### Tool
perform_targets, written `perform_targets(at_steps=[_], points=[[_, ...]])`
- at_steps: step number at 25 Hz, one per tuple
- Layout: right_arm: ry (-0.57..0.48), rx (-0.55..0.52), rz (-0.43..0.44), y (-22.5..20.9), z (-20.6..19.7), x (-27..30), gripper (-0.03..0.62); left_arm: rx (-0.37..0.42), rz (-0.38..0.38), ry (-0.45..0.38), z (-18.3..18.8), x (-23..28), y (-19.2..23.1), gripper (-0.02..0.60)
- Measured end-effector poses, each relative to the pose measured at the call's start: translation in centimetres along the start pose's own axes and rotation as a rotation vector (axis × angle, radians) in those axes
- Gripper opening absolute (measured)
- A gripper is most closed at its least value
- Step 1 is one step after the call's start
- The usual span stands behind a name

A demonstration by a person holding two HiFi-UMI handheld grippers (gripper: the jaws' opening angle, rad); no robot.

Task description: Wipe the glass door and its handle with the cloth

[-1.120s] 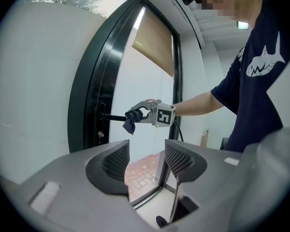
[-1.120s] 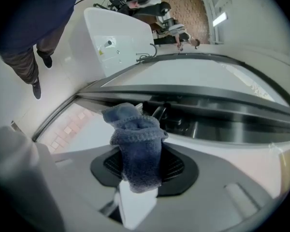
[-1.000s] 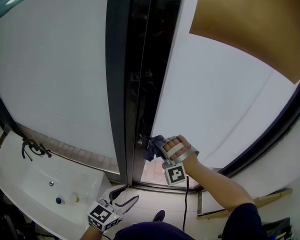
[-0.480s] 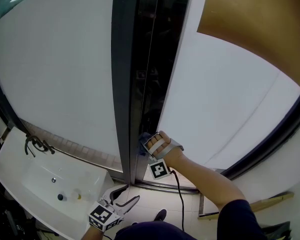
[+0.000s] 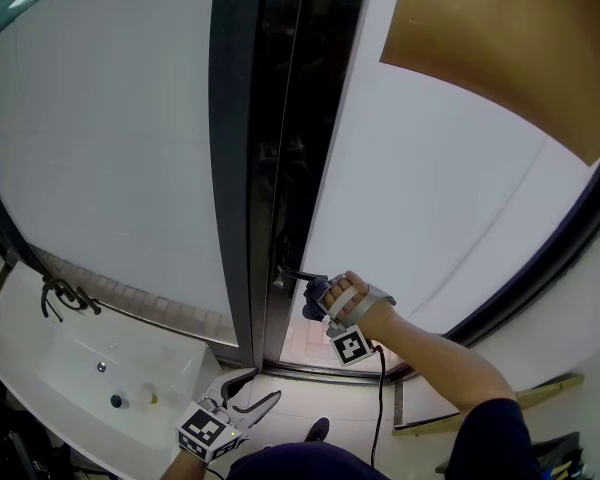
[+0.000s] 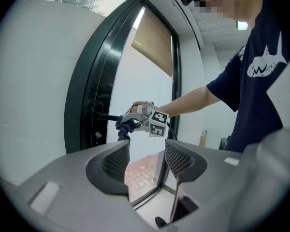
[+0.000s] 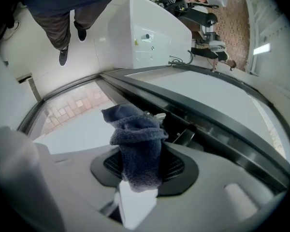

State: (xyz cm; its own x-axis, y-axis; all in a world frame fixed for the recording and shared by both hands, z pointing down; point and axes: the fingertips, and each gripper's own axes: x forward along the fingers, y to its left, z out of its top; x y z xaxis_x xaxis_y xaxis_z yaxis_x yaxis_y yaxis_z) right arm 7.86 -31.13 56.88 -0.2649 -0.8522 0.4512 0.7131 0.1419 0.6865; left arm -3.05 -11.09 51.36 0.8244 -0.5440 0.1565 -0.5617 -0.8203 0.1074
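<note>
A dark blue cloth (image 5: 310,300) is clamped in my right gripper (image 5: 317,302), which is shut on it. The cloth presses on the outer end of the black lever handle (image 5: 288,272) of the glass door (image 5: 430,198). In the right gripper view the cloth (image 7: 137,146) bunches up between the jaws and hides their tips; the handle's base and lock (image 7: 182,136) lie just beyond. My left gripper (image 5: 252,395) hangs low near the floor, open and empty. In the left gripper view its fingers (image 6: 117,159) stand apart, with the right gripper (image 6: 135,121) and handle (image 6: 106,116) ahead.
The door's black frame (image 5: 280,118) runs up the middle, with a frosted fixed pane (image 5: 110,138) on the left. A brown blind (image 5: 510,38) covers the door's upper right. A white sink (image 5: 40,363) with a dark faucet (image 5: 65,296) stands at lower left.
My right gripper slid the cloth along the handle toward the door frame, then back out to the handle's free end. The left gripper stayed put.
</note>
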Motion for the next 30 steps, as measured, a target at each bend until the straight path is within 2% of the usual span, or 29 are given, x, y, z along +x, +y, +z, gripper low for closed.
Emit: perform_targets(at_steps=[4,5,7,9,14,17,20,22,27,30], points=[[0.085,0.063,0.026,2.1,-3.2,-0.6,0.149,0.006,-0.017,0.011,-0.1,0.3,-0.2,0.224],[0.102,0.105,0.025,2.3,-4.3,-0.7,0.149,0.009,-0.022,0.012,-0.1,0.4,-0.3,0.224],[0.088,0.26,0.051,2.9,-5.4,-1.0,0.149,0.012,-0.033,0.011,0.0,0.7,-0.5,0.224],[0.045,0.493,0.12,4.2,-5.4,-1.2,0.149,0.012,-0.041,0.01,0.1,0.8,-0.7,0.224],[-0.14,1.295,0.264,4.4,-1.4,-0.4,0.149,0.005,-0.035,0.014,0.1,0.7,-0.8,0.224],[-0.247,1.672,0.269,2.2,0.4,1.4,0.149,0.005,-0.02,0.029,-0.5,0.4,-0.3,0.224],[-0.358,1.964,0.249,-0.3,1.1,3.5,0.149,-0.001,-0.001,0.031,-0.5,0.3,0.1,0.224],[-0.407,2.078,0.229,-1.7,1.1,4.8,0.149,-0.005,0.01,0.036,-0.6,0.2,0.3,0.224],[-0.521,2.272,0.19,-4.8,1.1,6.8,0.15,-0.023,0.04,0.056,-1.5,-0.4,0.8,0.224],[-0.561,2.304,0.128,-6.4,0.6,7.5,0.166,-0.031,0.056,0.056,-1.6,-0.5,1.2,0.224]])
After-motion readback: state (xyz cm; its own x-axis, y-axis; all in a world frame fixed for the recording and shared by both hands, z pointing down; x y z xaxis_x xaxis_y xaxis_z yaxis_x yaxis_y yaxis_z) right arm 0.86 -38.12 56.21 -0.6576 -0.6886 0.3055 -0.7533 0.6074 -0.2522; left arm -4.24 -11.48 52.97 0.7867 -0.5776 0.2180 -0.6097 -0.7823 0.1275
